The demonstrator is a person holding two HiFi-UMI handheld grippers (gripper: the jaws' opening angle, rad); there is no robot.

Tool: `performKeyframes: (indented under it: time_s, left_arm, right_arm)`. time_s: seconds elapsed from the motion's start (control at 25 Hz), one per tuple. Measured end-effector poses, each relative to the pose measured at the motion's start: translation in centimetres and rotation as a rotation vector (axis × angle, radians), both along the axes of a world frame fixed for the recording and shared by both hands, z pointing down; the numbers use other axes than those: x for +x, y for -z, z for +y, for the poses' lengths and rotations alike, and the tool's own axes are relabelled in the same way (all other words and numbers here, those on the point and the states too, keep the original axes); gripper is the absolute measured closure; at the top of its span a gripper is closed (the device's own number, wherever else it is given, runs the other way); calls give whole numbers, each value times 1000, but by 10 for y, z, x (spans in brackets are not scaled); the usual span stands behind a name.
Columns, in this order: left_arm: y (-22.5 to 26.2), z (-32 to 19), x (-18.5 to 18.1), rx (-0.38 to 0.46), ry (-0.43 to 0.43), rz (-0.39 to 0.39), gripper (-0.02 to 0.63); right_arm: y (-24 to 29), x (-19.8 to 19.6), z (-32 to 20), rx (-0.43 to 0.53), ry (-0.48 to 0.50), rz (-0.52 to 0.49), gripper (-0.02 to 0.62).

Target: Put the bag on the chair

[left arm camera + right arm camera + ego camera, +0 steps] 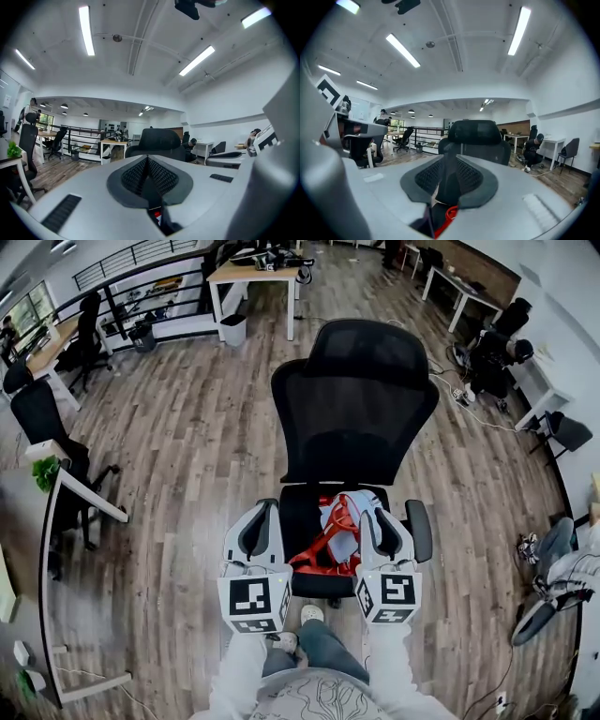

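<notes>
A black mesh office chair [356,409] stands in front of me. On its seat lies the bag [339,526], pale blue-grey with red straps. My left gripper [255,517] hovers over the seat's left front edge with its jaws together and nothing between them. My right gripper [382,519] hangs over the bag's right side. In the right gripper view its jaws [449,164] stand a narrow gap apart, and a red strap [449,214] shows below them, not pinched. The left gripper view [148,161] looks along the shut jaws at the chair's backrest [158,139].
A white desk [80,498] with a green plant stands at my left, beside a dark chair [42,418]. More desks [253,277] and chairs line the far side. A person's legs [562,568] lie at the right edge. My own shoes [309,615] are under the seat front.
</notes>
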State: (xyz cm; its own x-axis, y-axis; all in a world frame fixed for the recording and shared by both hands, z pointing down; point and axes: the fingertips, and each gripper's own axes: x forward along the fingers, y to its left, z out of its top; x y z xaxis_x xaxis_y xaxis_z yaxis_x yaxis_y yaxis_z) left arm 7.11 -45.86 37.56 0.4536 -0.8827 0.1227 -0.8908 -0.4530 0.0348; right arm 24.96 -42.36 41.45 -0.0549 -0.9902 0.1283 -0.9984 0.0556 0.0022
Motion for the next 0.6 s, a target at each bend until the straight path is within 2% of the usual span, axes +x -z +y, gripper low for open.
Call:
performKeyframes:
  time_s: [0.2,0.28,0.4,0.6]
  left_arm:
    - [24,12,5,52,-15,4,600]
    - [33,18,7,70,-23,6,600]
    - [47,24,9,99,-32,9,600]
    - [66,31,9,140,-34,26,600]
  right_arm:
    - [31,4,14,64,-27,4,509]
    - [42,6,22,91,-41,-7,536]
    - [58,11,30,132,-68,-26,539]
    - [79,16,39,181,-107,2,578]
